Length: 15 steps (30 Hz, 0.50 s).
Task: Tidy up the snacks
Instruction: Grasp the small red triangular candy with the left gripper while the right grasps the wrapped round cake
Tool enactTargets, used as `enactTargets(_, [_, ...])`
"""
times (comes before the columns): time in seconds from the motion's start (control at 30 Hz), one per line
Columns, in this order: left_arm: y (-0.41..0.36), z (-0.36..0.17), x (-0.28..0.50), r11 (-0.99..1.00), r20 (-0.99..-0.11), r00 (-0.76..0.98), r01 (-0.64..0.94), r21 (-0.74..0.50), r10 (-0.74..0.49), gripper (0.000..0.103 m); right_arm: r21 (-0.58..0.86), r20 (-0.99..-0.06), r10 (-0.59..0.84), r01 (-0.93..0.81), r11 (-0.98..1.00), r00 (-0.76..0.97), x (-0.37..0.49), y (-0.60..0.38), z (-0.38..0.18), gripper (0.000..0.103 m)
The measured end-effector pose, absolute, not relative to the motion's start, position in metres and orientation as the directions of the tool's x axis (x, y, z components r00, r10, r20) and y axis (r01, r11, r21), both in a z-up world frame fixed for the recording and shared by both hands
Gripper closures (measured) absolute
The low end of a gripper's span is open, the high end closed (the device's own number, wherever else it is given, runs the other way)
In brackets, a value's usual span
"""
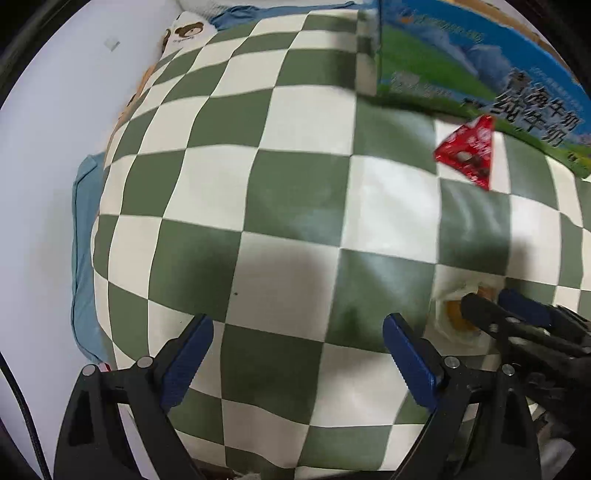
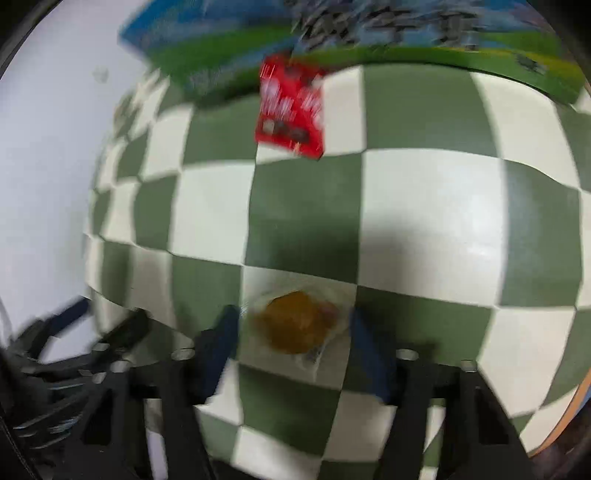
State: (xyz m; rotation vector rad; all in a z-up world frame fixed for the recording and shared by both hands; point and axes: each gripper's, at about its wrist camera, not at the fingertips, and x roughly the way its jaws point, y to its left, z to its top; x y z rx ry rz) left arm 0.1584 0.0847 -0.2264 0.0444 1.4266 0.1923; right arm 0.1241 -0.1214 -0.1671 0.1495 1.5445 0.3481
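Observation:
A clear-wrapped snack with an orange-brown centre (image 2: 295, 325) lies on the green-and-white checkered cloth (image 2: 424, 206), between the open fingers of my right gripper (image 2: 293, 328). That view is blurred. In the left wrist view the same snack (image 1: 456, 317) sits at the lower right, under my right gripper (image 1: 491, 299). A red snack packet (image 1: 467, 153) lies farther back by the blue-and-green milk carton box (image 1: 480, 70); it shows in the right wrist view too (image 2: 291, 110). My left gripper (image 1: 297, 332) is open and empty over the cloth.
The milk box (image 2: 369, 40) stands along the back edge of the cloth. A blue cushion edge (image 1: 83, 258) and a white surface (image 1: 37, 221) lie to the left. A bear-print item (image 1: 184, 33) sits at the back left.

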Motion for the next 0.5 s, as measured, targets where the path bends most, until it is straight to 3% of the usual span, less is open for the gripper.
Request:
enactTargets(0.2, [0.075, -0.221, 0.175, 0.99, -0.984, 0.131, -0.078, 0.114, 0.123, 0.009, 0.186, -0.974, 0.21, -0.236, 0.954, 0.082, 0.118, -0.12, -0.156, 0.048])
enactTargets(0.5, [-0.005, -0.204, 0.257, 0.996, -0.983, 0.186, 0.087, 0.006, -0.01, 0.009, 0.198, -0.965, 0.197, -0.015, 0.98, 0.173, 0.162, -0.226, -0.124, 0.048])
